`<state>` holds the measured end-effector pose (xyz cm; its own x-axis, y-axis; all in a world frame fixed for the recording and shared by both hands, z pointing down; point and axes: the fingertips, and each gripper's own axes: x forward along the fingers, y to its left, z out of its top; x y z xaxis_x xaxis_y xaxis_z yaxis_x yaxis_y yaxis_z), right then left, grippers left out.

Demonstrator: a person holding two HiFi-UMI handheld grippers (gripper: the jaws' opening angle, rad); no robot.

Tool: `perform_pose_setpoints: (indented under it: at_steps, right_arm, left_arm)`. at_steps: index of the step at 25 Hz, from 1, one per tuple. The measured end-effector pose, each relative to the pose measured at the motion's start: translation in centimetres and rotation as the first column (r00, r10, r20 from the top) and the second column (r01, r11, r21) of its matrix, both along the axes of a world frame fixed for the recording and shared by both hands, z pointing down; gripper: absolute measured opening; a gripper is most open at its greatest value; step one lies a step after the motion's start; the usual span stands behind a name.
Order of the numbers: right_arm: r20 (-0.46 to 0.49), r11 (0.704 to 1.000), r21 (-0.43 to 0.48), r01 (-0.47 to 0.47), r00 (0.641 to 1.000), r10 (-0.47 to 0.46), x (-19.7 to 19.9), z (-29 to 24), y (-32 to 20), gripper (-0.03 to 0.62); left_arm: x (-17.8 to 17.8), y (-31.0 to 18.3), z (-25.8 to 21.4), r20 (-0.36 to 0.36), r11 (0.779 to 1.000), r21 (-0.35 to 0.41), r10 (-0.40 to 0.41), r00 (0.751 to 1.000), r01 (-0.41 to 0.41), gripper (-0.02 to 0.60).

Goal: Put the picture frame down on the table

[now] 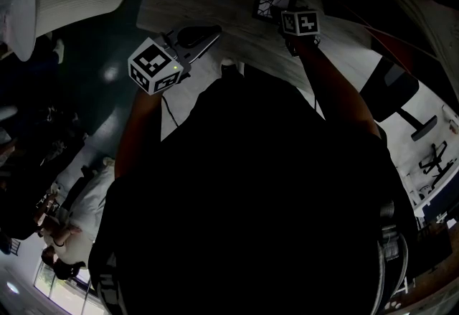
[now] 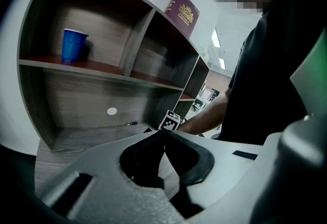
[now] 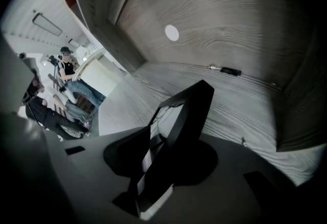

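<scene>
Grey wood-grain worktop (image 3: 255, 100): black rectangular picture frame (image 3: 190, 108), tilted, clamped in right gripper (image 3: 171, 141) over worktop; contact unclear. Left gripper (image 2: 164, 139) well apart, jaws together, empty. Grey wooden shelf unit (image 2: 102, 67) holds blue plastic cup (image 2: 74, 44).

Dim, underexposed, fisheye-warped frames with dark vignetted corners.

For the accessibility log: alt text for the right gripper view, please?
The right gripper is shut on a black picture frame, seen edge-on, with the grey wood-grain table beyond. People stand in a bright room at far left.
</scene>
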<state>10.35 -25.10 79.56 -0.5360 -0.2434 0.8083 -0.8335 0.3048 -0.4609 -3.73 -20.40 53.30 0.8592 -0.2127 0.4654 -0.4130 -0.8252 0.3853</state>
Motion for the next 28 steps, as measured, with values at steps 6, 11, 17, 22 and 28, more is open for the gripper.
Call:
perform_pose_setpoints:
  at_steps: [6,11,17,22,28]
  right_arm:
    - [-0.084,0.999,0.045,0.022,0.996,-0.019,1.4,0.5,-0.3,0.231]
    - [-0.093,0.999,0.028,0.023,0.995,-0.02,1.9,1.1,0.2,0.253]
    - [-0.106,1.0,-0.004,-0.007,0.994,0.006,2.3,1.8,0.8,0.276]
    - [-0.101,1.0,0.014,-0.002,0.995,0.004,2.7,1.9,0.9,0.296]
    - [-0.13,1.0,-0.011,-0.005,0.992,0.003,3.5,2.7,1.8,0.326]
  left_arm:
    - [0.1,0.0,-0.1,-0.005,1.0,-0.002,0.0,1.0,0.0,0.017]
    - [0.1,0.2,-0.1,-0.005,1.0,-0.005,0.003,1.0,-0.003,0.017]
    - [0.2,0.6,0.2,-0.005,1.0,-0.016,0.008,1.0,-0.008,0.017]
    - [0.8,0.7,0.4,-0.01,1.0,-0.016,0.019,1.0,-0.019,0.017]
    - [0.9,1.1,0.5,-0.006,0.999,-0.027,0.022,1.0,-0.022,0.017]
